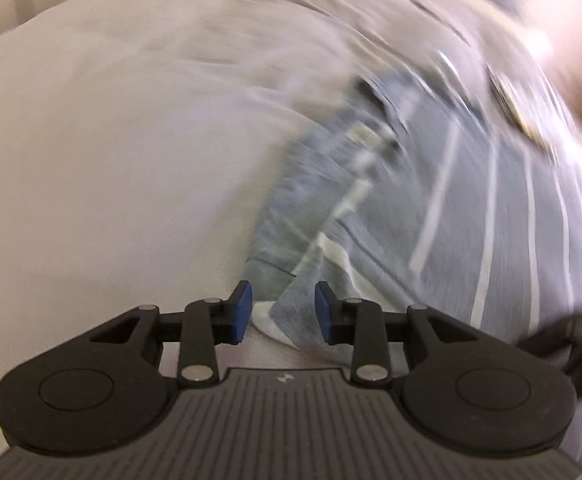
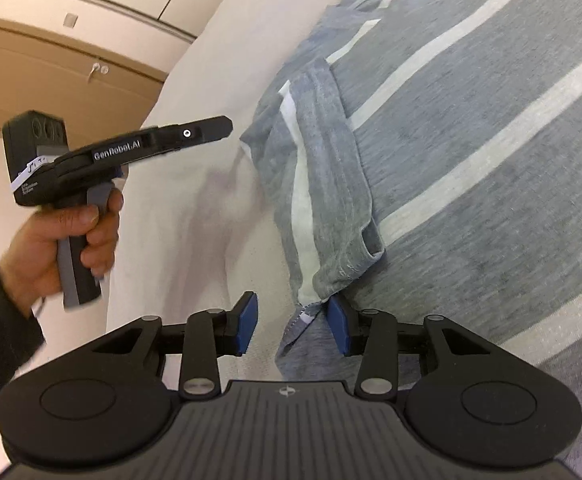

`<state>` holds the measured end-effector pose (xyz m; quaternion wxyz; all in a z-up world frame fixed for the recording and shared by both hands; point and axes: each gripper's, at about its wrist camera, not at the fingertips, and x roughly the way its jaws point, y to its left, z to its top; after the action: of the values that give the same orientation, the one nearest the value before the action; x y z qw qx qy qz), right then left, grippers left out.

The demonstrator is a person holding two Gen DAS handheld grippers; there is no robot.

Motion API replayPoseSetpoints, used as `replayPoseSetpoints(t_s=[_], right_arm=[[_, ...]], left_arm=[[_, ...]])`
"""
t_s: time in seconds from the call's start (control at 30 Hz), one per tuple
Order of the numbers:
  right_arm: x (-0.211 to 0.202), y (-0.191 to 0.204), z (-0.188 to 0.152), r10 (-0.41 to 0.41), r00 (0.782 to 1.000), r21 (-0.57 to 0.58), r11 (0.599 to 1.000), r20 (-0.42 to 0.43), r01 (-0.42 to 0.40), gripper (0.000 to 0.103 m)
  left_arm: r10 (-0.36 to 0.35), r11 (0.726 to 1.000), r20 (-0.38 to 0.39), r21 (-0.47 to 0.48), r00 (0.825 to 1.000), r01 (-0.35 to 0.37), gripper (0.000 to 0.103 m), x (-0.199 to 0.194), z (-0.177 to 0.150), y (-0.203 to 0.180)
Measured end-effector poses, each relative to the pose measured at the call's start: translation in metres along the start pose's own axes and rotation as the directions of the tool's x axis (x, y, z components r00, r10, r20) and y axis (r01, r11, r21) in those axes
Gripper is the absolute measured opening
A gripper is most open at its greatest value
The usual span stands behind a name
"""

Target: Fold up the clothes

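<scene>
Folding looked barely begun: the grey striped shirt (image 2: 471, 140) lay spread on the white bed (image 2: 219, 92), one sleeve (image 2: 323, 184) flopped inward. Both the left gripper (image 1: 283, 308) and right gripper (image 2: 293, 322) stood wide, holding nothing. Next, probably, pinching the sleeve hem. Only the right view, unblurred, showed the left hand (image 2: 51, 248).

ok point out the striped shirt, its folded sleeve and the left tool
striped shirt (image 2: 471, 152): right wrist view, on the grey body between two white stripes
folded sleeve (image 2: 331, 200): right wrist view, mid sleeve lying over the body
left tool (image 2: 211, 126): right wrist view, at its finger ends
</scene>
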<state>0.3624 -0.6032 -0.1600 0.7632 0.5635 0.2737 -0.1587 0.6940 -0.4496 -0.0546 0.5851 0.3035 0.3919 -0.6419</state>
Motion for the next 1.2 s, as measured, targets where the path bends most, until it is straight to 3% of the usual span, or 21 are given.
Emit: replayPoseSetpoints(t_s=[0.07,0.23,0.3,0.33,0.37,0.43,0.47,0.57,0.67,0.9,1.03,1.2], right_arm=[[-0.001,-0.002,-0.003,-0.006,1.0,0.024,1.0,0.019,0.005,0.036],[0.001,-0.005,-0.01,-0.02,0.997,0.08,0.997,0.074,0.014,0.034],[0.003,-0.006,-0.011,-0.021,0.996,0.103,0.995,0.089,0.012,0.034],[0.004,-0.007,-0.012,-0.022,0.995,0.114,0.993,0.096,0.01,0.034],[0.004,-0.007,-0.013,-0.022,0.994,0.125,0.992,0.103,0.009,0.034],[0.004,-0.009,-0.013,-0.023,0.995,0.153,0.988,0.102,0.007,0.021],[0.003,-0.011,-0.012,-0.022,0.995,0.169,0.986,0.099,0.005,0.009],[-0.008,-0.012,-0.009,0.02,0.997,0.187,0.982,0.078,-0.034,0.006],[-0.007,-0.007,-0.015,0.065,0.997,0.151,0.986,0.04,-0.07,0.005],[0.002,-0.013,-0.008,0.026,1.0,0.121,0.992,0.013,-0.027,0.006],[0.005,-0.015,-0.009,0.042,0.999,0.149,0.988,0.004,-0.042,0.006],[0.012,-0.01,-0.013,0.052,0.999,0.141,0.989,-0.012,-0.05,0.015]], left_arm=[[-0.026,0.997,-0.04,0.071,0.999,0.029,0.029,0.009,0.008,-0.001],[-0.091,0.986,-0.127,0.129,0.988,0.107,0.027,0.028,0.015,-0.004],[-0.115,0.979,-0.162,0.15,0.98,0.139,0.006,0.036,0.017,-0.005],[-0.126,0.975,-0.18,0.16,0.975,0.156,0.001,0.04,0.019,-0.006],[-0.138,0.97,-0.198,0.17,0.97,0.172,0.0,0.043,0.02,-0.006],[-0.152,0.967,-0.199,0.175,0.968,0.187,0.0,0.039,0.02,-0.006],[-0.153,0.965,-0.195,0.18,0.969,0.189,0.0,0.034,0.019,-0.005],[-0.138,0.966,-0.189,0.19,0.972,0.174,0.0,0.019,0.016,0.002],[-0.112,0.972,-0.202,0.182,0.973,0.15,0.0,0.015,0.011,0.011],[-0.053,0.977,-0.211,0.19,0.976,0.094,0.0,0.03,0.002,0.009],[-0.036,0.979,-0.199,0.188,0.979,0.074,0.0,0.028,0.003,0.011],[-0.018,0.981,-0.189,0.189,0.982,0.054,0.005,0.019,0.003,0.013]])
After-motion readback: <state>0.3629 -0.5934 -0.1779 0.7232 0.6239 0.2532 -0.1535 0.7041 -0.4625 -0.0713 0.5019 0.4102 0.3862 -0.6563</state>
